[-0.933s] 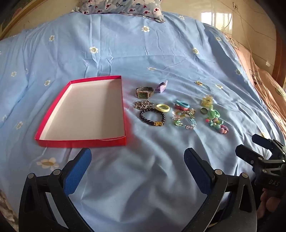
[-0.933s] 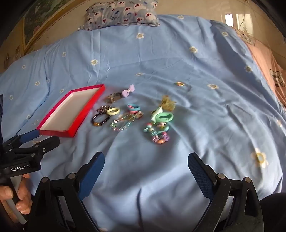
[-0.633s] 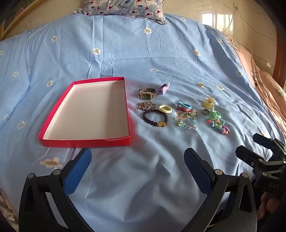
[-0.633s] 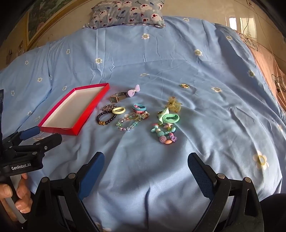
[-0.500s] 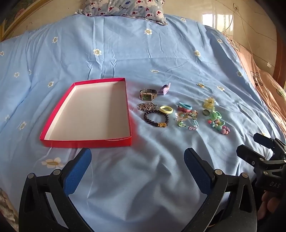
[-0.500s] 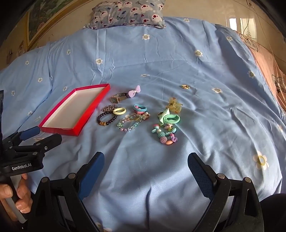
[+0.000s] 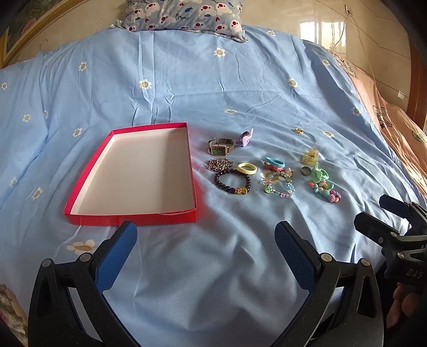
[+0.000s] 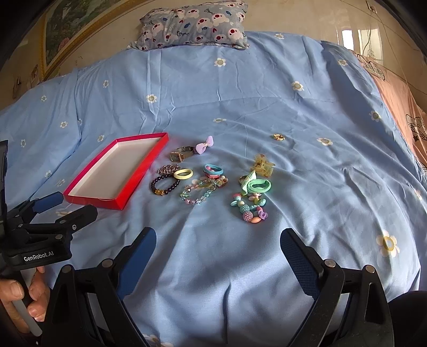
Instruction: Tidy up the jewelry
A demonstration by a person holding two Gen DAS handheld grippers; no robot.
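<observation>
A shallow red box (image 7: 80, 213) (image 8: 138, 170) with a white bare inside lies on the blue bedspread. Right of it lies a cluster of jewelry: a watch (image 7: 219, 147), a purple bow (image 7: 245, 139), a dark bead bracelet (image 7: 232, 182) (image 8: 164, 186), a yellow ring band (image 7: 247, 168), a clear bead bracelet (image 7: 279, 184), a colourful bead bracelet (image 8: 249, 208), a green hair tie (image 8: 258, 185), a yellow clip (image 8: 262, 166) and a small gold ring (image 8: 278, 137). My left gripper (image 7: 205, 237) is open and empty, below the box's near edge. My right gripper (image 8: 217, 244) is open and empty, short of the colourful beads.
A patterned pillow (image 7: 184, 14) lies at the head of the bed. A pink-orange blanket (image 7: 400, 128) runs along the right side. The blue daisy bedspread (image 8: 240, 93) is wrinkled. Each gripper shows in the other's view, the right one at the far right (image 7: 384, 221), the left one at the far left (image 8: 66, 211).
Both cameras have pulled back and tilted up slightly, so the box and jewelry sit lower in view and more pillow shows. Nothing on the bed has moved; both grippers stay open.
</observation>
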